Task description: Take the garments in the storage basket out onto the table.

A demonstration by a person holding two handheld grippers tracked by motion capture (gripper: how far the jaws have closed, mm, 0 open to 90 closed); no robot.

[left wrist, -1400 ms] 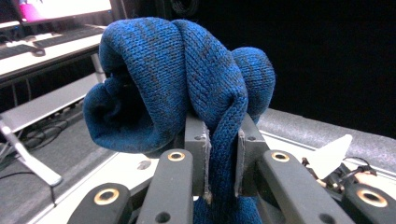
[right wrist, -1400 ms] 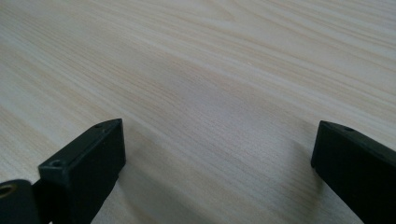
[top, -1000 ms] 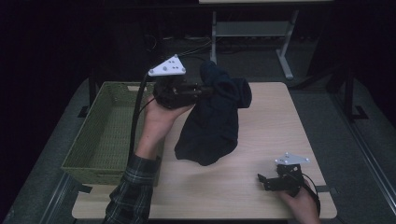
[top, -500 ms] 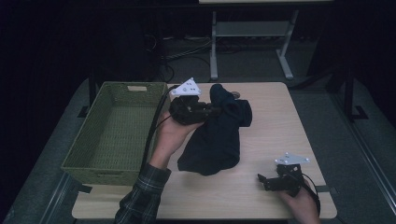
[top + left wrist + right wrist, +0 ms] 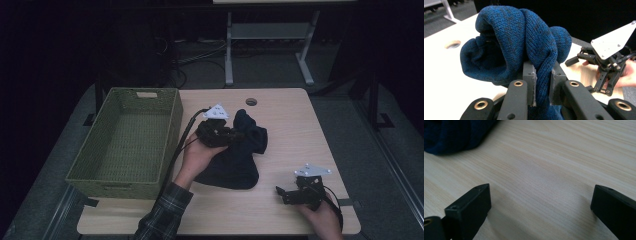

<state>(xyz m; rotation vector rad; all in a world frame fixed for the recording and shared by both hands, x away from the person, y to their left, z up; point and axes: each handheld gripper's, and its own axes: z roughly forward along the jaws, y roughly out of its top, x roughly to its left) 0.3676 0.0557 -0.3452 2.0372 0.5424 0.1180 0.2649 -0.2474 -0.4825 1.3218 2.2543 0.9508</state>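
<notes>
A dark blue knitted cloth (image 5: pixel 234 167) lies mostly on the wooden table (image 5: pixel 300 130), with its upper end bunched and raised. My left gripper (image 5: pixel 236 135) is shut on that bunched end, and the knit (image 5: pixel 519 37) is pinched between its two pads (image 5: pixel 530 85). My right gripper (image 5: pixel 281 192) rests low near the front right of the table, apart from the cloth. Its jaws stand wide open over bare wood (image 5: pixel 541 202), with nothing between them. An edge of the cloth (image 5: pixel 451 135) lies just beyond them.
A green woven basket (image 5: pixel 172 131) with nothing in it stands at the table's left, close beside my left hand. A round cable hole (image 5: pixel 251 102) sits near the far edge. Bare wood stretches across the right half. Beyond the table stand a metal frame's legs (image 5: pixel 229 60).
My left gripper has moved right and down toward the table with the cloth. The cloth hung in the air before and now mostly rests on the wood. The right gripper has stayed put.
</notes>
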